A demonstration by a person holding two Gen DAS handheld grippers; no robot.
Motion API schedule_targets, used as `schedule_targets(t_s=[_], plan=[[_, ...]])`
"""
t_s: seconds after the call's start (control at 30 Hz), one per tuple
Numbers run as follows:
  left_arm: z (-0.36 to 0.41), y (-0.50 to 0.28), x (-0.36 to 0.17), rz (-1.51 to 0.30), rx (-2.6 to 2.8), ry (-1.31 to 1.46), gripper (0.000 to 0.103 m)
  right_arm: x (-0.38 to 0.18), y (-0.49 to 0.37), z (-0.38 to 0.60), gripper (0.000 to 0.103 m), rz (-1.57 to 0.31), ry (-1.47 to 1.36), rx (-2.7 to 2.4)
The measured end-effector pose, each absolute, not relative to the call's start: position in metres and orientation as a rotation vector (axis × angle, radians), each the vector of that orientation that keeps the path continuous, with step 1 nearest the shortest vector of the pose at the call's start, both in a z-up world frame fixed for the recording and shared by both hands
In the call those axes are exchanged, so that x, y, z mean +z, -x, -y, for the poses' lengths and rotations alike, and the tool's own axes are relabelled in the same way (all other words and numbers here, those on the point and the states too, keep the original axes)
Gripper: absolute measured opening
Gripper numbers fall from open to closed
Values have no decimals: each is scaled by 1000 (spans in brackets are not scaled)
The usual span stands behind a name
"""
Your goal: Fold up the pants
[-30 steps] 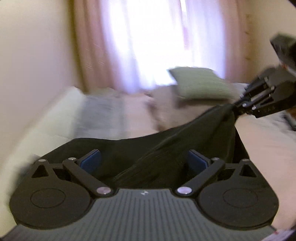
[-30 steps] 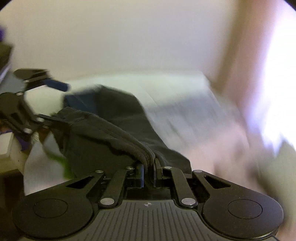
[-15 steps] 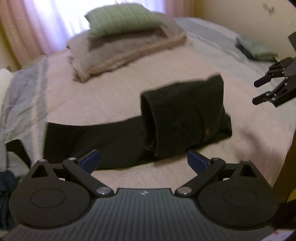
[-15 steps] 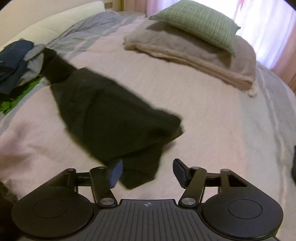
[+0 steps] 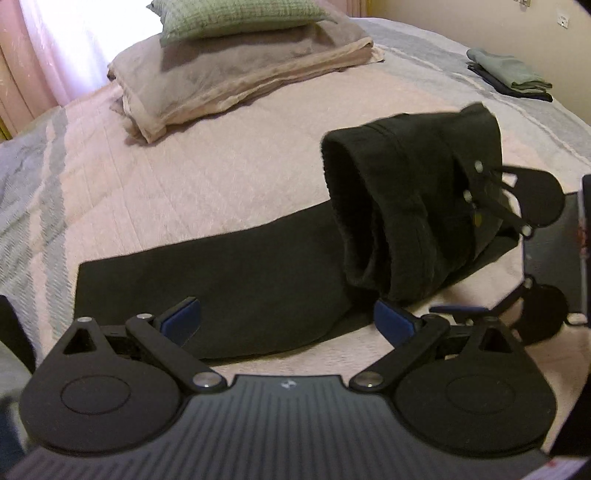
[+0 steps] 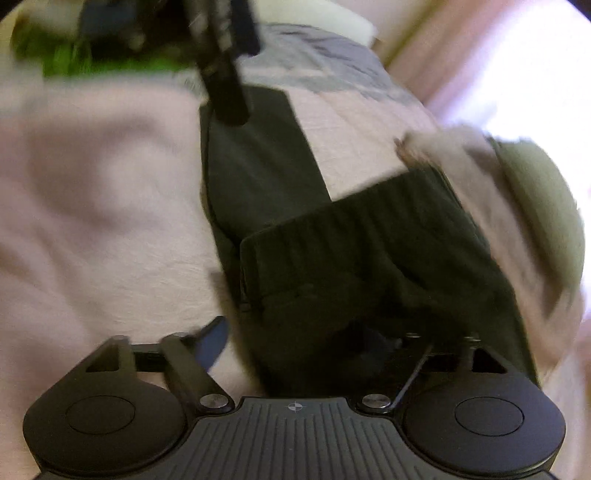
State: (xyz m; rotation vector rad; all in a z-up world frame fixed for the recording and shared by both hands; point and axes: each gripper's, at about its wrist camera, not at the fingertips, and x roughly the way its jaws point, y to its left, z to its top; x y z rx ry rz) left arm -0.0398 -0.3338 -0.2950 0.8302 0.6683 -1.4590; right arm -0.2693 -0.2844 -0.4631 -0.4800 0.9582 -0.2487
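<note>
Pants, black, soft and limp, lie lengthwise on the bed, waist end bunched over. Left hand-held gripper spread, empty; right hand-held gripper spread around that bunch. Best grasped at the thick waistband.

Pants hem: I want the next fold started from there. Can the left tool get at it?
Probably yes: the left tool is open, and the hem lies flat on the bed, uncovered.

One pants, one pillow, two grippers.
</note>
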Motion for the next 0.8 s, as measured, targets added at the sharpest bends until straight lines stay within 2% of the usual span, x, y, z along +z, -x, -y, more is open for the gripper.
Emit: schedule_targets(t_s=[0.1,0.2,0.27,0.37,0.43,0.57,0.67,0.73,0.8], plan=[[339,32,-306,-697,-1463,-810,98,-474,266,302,81,-967,549,-251],[351,33,-303,-701,-1490,-780,98,-447,280,348,57,-942,305,-250],[363,35,-300,-710,-1510,-756,98,-430,290,368,12,-922,192,-261],[385,39,-297,-755,-1548,-690,98,-397,313,407,4,-828,-23,-336],[402,41,-298,-809,-1570,-619,97,-378,336,436,4,-755,-175,-391],[444,53,-305,-925,-1620,-474,93,-348,369,466,0,-680,-276,-452],[472,70,-320,-969,-1592,-517,85,-340,380,480,0,-653,-297,-498],[479,76,-330,-994,-1546,-533,74,-336,386,486,0,-653,-307,-519],[479,74,-337,-1049,-1481,-506,71,-342,385,491,0,-652,-320,-510]])
